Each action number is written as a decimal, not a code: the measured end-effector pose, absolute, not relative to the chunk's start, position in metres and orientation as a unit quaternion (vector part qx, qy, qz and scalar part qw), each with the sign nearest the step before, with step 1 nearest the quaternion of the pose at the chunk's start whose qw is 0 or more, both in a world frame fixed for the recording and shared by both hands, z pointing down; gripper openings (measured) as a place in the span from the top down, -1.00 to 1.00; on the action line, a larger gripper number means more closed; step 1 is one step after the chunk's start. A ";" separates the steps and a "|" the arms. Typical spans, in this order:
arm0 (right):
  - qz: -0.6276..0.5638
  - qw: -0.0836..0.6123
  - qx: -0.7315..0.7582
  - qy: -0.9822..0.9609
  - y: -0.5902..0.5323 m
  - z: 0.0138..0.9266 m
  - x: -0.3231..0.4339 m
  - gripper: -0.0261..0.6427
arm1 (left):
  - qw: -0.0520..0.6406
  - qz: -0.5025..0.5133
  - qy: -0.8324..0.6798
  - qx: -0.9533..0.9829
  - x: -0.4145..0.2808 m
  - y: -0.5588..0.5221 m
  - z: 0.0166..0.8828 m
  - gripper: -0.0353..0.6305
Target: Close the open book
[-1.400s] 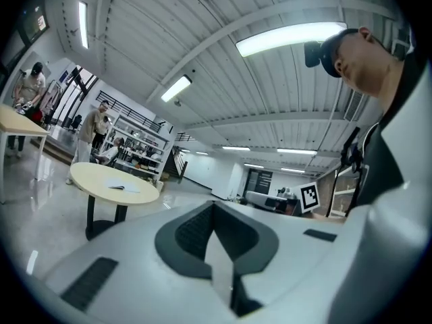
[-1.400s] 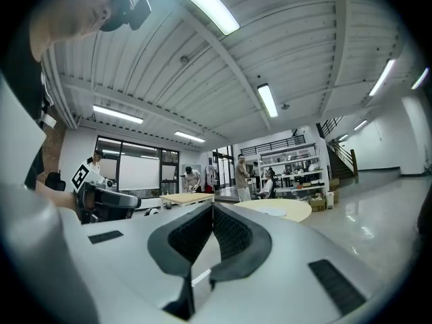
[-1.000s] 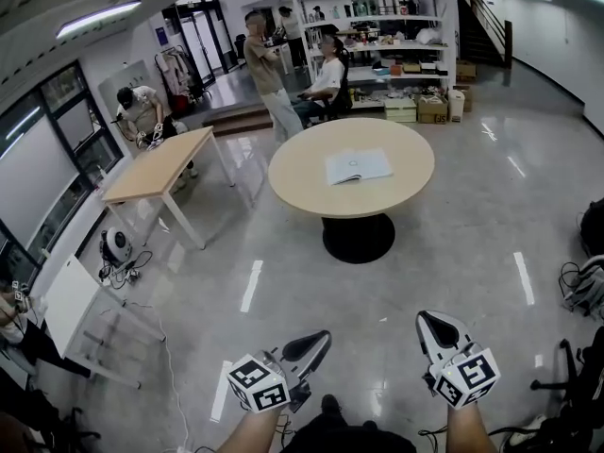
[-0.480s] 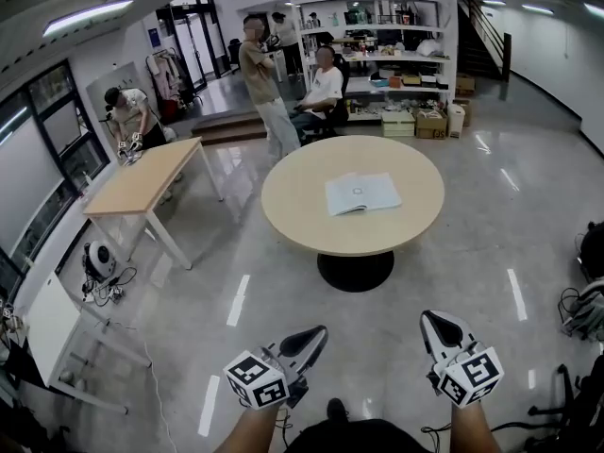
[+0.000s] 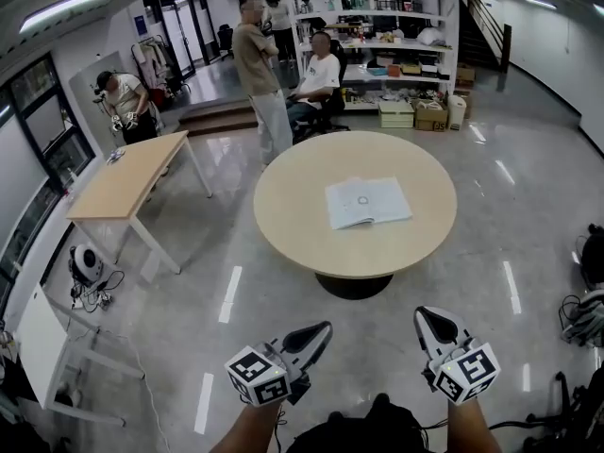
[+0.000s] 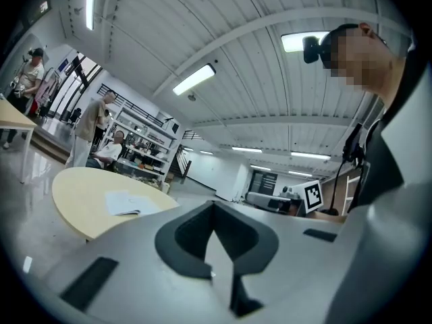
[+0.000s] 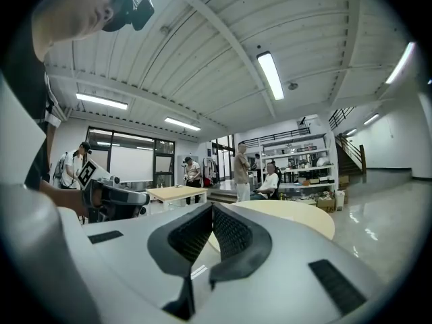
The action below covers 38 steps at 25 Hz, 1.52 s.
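I hold my left gripper point(image 5: 319, 330) and my right gripper point(image 5: 427, 317) low in front of me, each with its jaws pressed together on nothing. The open book point(image 5: 367, 201) lies flat on the round table point(image 5: 300, 206) ahead, well apart from both.

Over the last second the viewpoint advanced toward the round table point(image 5: 302, 243). In the head view the tabletop grew larger and sat lower in the frame, and its pedestal base point(image 5: 354, 286), previously fully exposed, became largely covered by the top. The open book point(image 5: 367, 202) dropped from the upper part of the frame to mid-frame. The rectangular wooden table point(image 5: 123, 182) and white desk point(image 5: 38, 338) slid leftward and down.
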State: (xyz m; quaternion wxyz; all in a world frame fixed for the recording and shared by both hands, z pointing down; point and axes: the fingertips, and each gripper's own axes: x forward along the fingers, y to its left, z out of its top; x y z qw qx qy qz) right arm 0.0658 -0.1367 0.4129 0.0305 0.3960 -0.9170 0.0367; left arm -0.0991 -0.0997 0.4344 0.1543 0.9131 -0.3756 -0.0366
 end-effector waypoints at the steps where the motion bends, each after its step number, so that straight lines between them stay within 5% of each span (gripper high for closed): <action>1: 0.040 0.031 0.399 -0.916 -0.149 0.416 0.065 0.92 | 0.157 -0.036 -0.376 0.913 -0.101 -0.110 0.437 0.93; 24: 0.030 0.034 0.330 -0.943 -0.471 0.426 0.055 0.92 | 0.155 -0.016 -0.449 0.880 -0.093 -0.407 0.434 0.93; 32: 0.023 0.076 0.341 -0.937 -0.525 0.457 0.022 0.92 | 0.190 -0.025 -0.446 0.874 -0.126 -0.461 0.466 0.93; 38: -0.002 0.190 0.329 -0.925 -0.559 0.520 -0.029 0.64 | 0.249 -0.006 -0.429 0.868 -0.161 -0.503 0.520 0.93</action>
